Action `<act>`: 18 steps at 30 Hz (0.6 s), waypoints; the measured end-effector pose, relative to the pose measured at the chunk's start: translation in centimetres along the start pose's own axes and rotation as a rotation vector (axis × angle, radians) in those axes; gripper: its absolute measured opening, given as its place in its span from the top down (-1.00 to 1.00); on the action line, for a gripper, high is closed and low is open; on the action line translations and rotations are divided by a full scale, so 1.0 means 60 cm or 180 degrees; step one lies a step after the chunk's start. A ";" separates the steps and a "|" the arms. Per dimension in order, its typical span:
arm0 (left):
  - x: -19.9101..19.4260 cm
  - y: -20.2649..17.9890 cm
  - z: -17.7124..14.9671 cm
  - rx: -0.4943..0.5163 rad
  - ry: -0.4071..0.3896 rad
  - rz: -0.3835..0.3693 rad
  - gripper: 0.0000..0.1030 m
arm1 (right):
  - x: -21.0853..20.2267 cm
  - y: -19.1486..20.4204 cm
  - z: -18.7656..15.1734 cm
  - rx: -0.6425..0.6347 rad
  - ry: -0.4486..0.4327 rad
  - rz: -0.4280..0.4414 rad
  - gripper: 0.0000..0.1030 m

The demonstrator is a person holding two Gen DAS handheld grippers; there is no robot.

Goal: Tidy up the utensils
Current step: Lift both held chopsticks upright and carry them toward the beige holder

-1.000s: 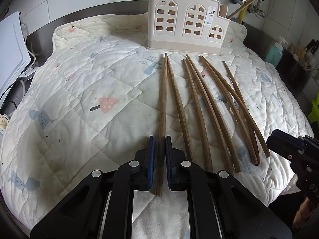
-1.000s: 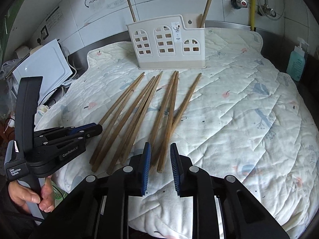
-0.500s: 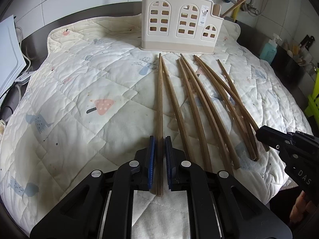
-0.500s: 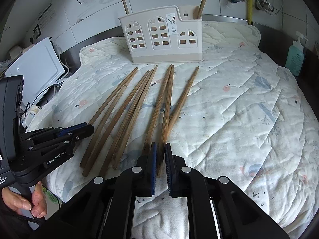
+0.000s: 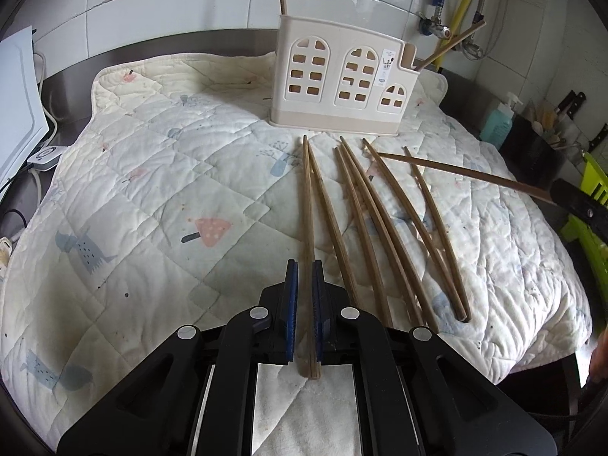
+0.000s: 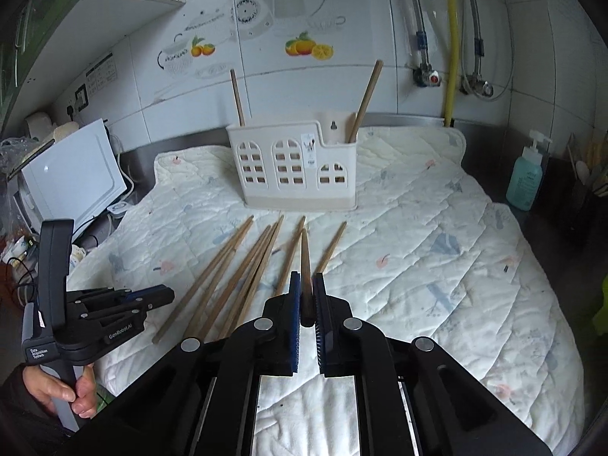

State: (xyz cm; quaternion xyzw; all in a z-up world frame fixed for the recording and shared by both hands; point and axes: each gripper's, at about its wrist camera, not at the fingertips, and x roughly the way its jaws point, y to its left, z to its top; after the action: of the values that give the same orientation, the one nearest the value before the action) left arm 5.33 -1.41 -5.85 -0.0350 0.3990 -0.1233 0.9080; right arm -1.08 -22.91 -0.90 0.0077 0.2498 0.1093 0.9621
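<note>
The left gripper [image 5: 304, 277] is clamped on the near end of the leftmost chopstick [image 5: 306, 197], which lies on the quilted mat [image 5: 152, 197]. The right gripper [image 6: 306, 292] is closed on another chopstick [image 6: 304, 254], held clear of the mat and pointing toward the cream utensil holder [image 6: 296, 167] at the far side. The other loose chopsticks [image 5: 364, 220] lie side by side between the two grippers.

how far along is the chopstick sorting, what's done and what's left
Early stage. Done: two chopsticks already stand in the white holder. In hand: the right gripper is shut on one chopstick and holds it off the quilt; the left gripper is shut on another chopstick, not clearly lifted. Left: about six chopsticks still lie loose on the quilt.
</note>
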 end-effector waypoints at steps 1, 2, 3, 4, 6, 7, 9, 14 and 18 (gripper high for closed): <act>-0.001 0.000 -0.001 0.0004 0.0022 -0.0014 0.89 | -0.004 0.001 0.005 -0.0014 -0.0031 0.0001 0.87; -0.001 0.001 -0.003 -0.0002 0.0047 -0.0014 0.89 | -0.006 0.002 0.007 -0.0025 -0.0047 0.0008 0.87; -0.001 0.002 -0.006 -0.0012 0.0071 -0.0053 0.89 | -0.007 0.003 0.008 -0.0031 -0.0053 0.0016 0.87; -0.001 0.004 -0.010 -0.0027 0.0092 -0.0068 0.88 | -0.008 0.004 0.008 -0.0031 -0.0056 0.0026 0.87; 0.000 0.002 -0.016 -0.0005 0.0127 -0.0062 0.88 | -0.006 0.007 0.005 -0.0028 -0.0041 0.0039 0.87; 0.001 0.002 -0.019 -0.0003 0.0139 -0.0052 0.81 | -0.004 0.008 0.003 -0.0027 -0.0030 0.0041 0.87; 0.005 0.000 -0.022 0.0021 0.0187 -0.0052 0.81 | -0.003 0.009 0.000 -0.0020 -0.0019 0.0046 0.87; 0.022 -0.002 -0.029 0.0034 0.0307 -0.0018 0.71 | -0.003 0.008 0.004 -0.0030 -0.0029 0.0056 0.87; 0.026 -0.005 -0.030 0.0069 0.0319 0.0009 0.70 | -0.002 0.008 0.004 -0.0038 -0.0029 0.0057 0.87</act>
State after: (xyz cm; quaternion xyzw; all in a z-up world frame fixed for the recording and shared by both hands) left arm 4.99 -2.04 -8.14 -0.0184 0.4426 -0.1279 0.8874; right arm -1.18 -22.46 -0.57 0.0047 0.2447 0.1194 0.9622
